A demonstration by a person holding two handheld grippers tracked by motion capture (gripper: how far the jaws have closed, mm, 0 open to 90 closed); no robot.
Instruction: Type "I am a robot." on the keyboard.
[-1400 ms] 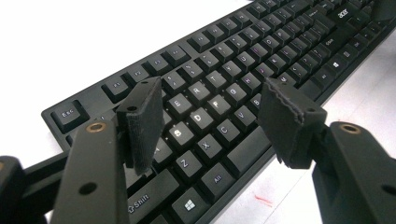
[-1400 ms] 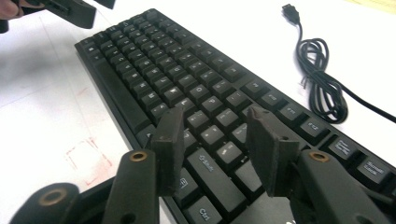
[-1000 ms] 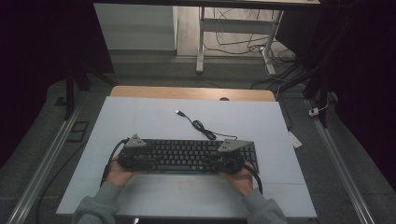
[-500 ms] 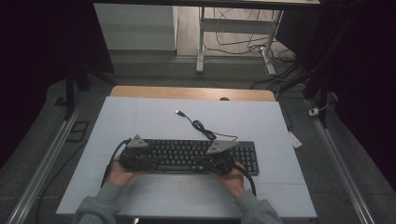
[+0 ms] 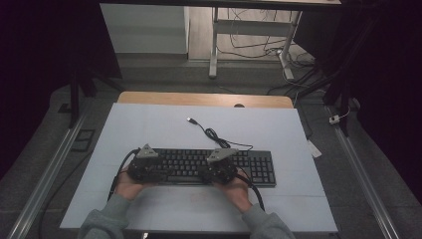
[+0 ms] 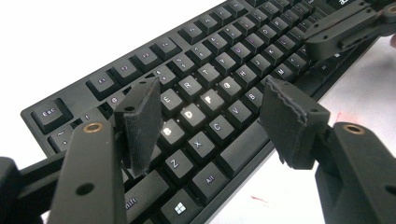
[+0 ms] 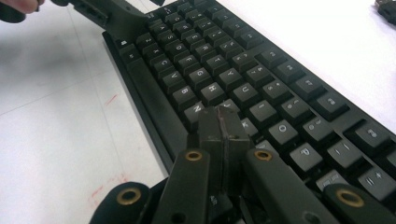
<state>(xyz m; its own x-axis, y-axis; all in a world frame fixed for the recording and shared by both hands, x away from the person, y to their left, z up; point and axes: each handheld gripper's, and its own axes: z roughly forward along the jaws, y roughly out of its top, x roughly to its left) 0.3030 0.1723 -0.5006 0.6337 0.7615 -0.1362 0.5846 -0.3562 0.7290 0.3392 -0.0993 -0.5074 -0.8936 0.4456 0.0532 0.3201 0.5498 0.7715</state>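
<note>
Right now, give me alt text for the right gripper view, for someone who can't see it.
The right claw, its two black jaws pressed shut on nothing, points down at a black keyboard near the letter keys in the middle rows. The keyboard runs diagonally across a white table, and the left claw sits over its far end at top left.

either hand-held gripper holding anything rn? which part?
Nothing held. Left hand-held gripper is open above the keyboard; right hand-held gripper is shut, empty, tips over its keys.
</note>
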